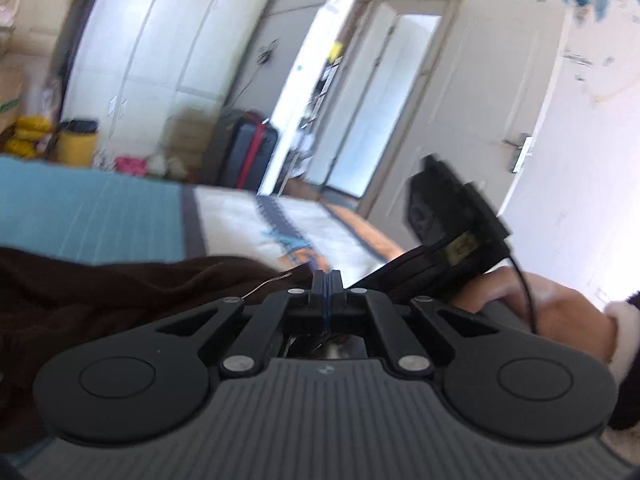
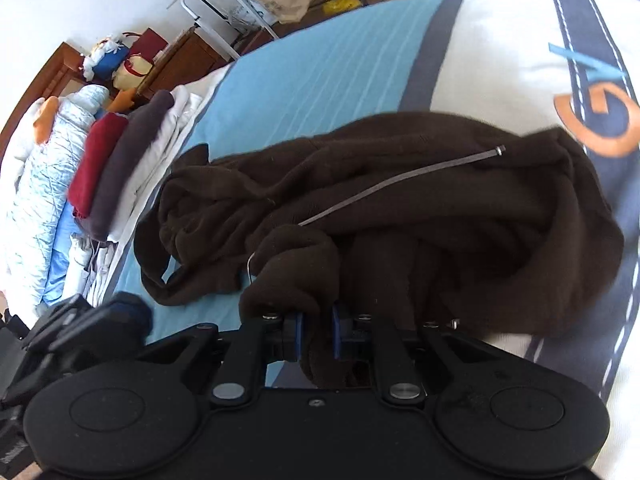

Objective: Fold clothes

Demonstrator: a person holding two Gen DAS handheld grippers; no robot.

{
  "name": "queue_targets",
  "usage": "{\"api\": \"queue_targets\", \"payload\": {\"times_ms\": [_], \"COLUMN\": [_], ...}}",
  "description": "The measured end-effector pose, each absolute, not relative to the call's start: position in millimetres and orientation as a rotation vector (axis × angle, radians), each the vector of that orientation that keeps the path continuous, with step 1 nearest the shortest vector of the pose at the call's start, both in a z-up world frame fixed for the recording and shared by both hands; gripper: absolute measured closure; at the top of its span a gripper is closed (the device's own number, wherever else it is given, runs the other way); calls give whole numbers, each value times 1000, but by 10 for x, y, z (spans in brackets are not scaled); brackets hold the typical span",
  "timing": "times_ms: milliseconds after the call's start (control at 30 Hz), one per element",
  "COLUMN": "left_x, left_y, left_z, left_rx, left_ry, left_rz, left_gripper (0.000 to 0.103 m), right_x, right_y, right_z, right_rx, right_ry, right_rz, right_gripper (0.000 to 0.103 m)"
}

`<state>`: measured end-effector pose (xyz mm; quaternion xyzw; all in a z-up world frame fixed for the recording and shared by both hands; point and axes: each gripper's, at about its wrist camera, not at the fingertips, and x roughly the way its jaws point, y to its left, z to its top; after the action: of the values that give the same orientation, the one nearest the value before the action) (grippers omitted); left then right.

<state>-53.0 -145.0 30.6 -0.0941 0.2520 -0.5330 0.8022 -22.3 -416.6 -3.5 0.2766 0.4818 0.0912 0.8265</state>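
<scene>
A dark brown hoodie (image 2: 400, 208) lies crumpled on the bed, its grey drawstring (image 2: 400, 180) across the top. My right gripper (image 2: 316, 320) points down at the near edge and is shut on a thick fold of the brown fabric, which bulges up between its blue pads (image 2: 336, 332). In the left wrist view my left gripper (image 1: 327, 280) is held up over the bed, its jaws pressed together with nothing seen between them. The brown hoodie (image 1: 120, 288) lies just to its left. A hand (image 1: 552, 308) holds the other gripper's black body (image 1: 448, 216) at the right.
The bedspread (image 2: 320, 72) is blue, white and dark-striped. A stack of folded clothes (image 2: 120, 160) and a pale blue quilt (image 2: 44, 168) lie along the bed's left side. Beyond the bed stand white wardrobes (image 1: 160, 40), a suitcase (image 1: 252, 152), a yellow bin (image 1: 78, 140) and an open doorway (image 1: 380, 100).
</scene>
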Motion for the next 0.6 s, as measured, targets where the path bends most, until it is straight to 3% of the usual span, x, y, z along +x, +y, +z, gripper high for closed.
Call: {"api": "queue_targets", "payload": {"times_ms": [300, 467, 500, 600], "left_x": [-120, -3, 21, 68], "left_y": [-1525, -1613, -1632, -1661], "left_z": [-71, -312, -358, -489], "left_rx": [-138, -252, -278, -322], "left_ry": [740, 862, 888, 922], "left_rz": [-961, -1048, -1069, -1059], "left_gripper": [101, 88, 78, 80], "right_x": [-237, -260, -262, -266], "right_y": [-4251, -4318, -4324, -4340], "right_z": [7, 35, 35, 31], "right_rx": [525, 513, 510, 512], "right_ry": [1029, 1025, 1024, 1020], "right_rz": [91, 44, 42, 45], "right_gripper": [88, 88, 88, 88]}}
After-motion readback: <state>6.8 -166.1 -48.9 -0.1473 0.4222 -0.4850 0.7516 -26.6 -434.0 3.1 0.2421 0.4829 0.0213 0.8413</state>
